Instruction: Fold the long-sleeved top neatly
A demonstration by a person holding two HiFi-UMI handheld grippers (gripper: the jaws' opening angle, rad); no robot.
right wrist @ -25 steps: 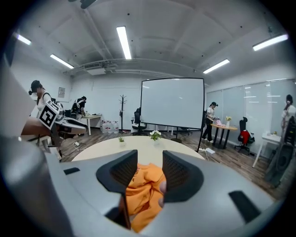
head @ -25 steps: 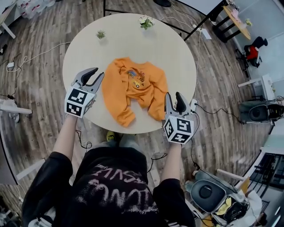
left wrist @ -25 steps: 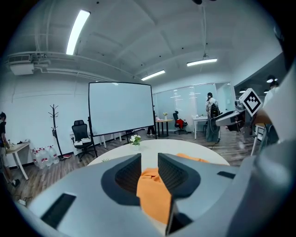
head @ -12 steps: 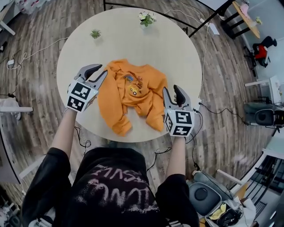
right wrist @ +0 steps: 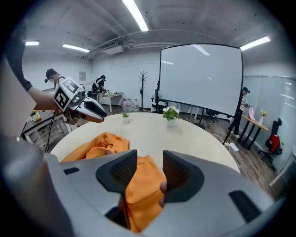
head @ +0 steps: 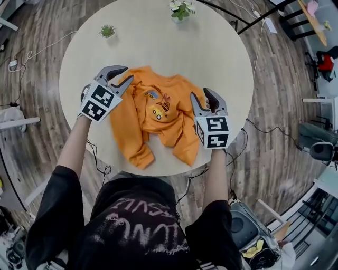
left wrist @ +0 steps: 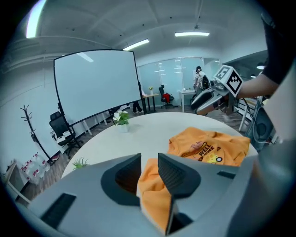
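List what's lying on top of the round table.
An orange top lies rumpled on the table, with a small green plant and a flowering plant at the far side. Anything beneath the top is covered by its cloth.

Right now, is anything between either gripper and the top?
Nothing visible. The left gripper and right gripper both hang over the top, jaws apart, orange cloth showing between them. The green plant and flowering plant stand far back on the table.

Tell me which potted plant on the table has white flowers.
The larger plant at the far edge; the small plant left of it is only green leaves.
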